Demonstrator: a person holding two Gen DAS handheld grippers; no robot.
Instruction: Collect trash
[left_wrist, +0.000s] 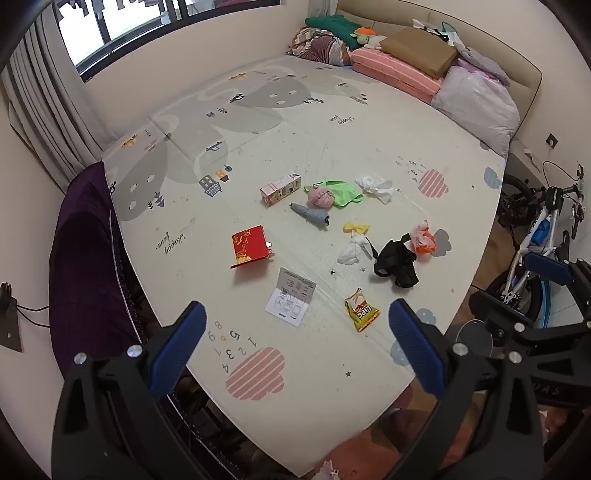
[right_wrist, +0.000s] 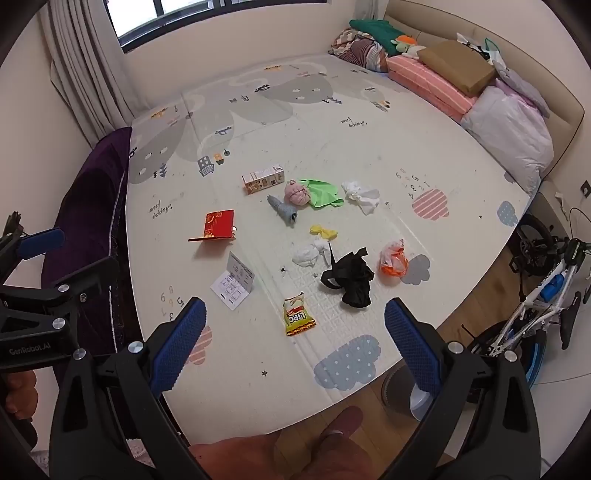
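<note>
Trash lies scattered on a play mat (left_wrist: 314, 122) (right_wrist: 332, 122): a yellow snack bag (left_wrist: 361, 311) (right_wrist: 297, 316), a black plastic bag (left_wrist: 396, 263) (right_wrist: 351, 278), an orange wrapper (left_wrist: 423, 239) (right_wrist: 393, 262), white tissues (left_wrist: 352, 250) (right_wrist: 308, 254), a paper leaflet (left_wrist: 291, 301) (right_wrist: 233, 284), a red box (left_wrist: 248, 246) (right_wrist: 218, 225) and a carton (left_wrist: 280, 189) (right_wrist: 263, 178). My left gripper (left_wrist: 295, 350) is open and empty above the mat's near edge. My right gripper (right_wrist: 293, 349) is open and empty, above the snack bag's near side.
Rolled socks (left_wrist: 320, 196), a green cloth (left_wrist: 341, 192) and more tissue (left_wrist: 375, 187) lie farther back. Bedding (left_wrist: 399, 70) is piled at the far right. A child's bicycle (right_wrist: 546, 291) stands on the right. A purple cloth (left_wrist: 85, 266) hangs on the left.
</note>
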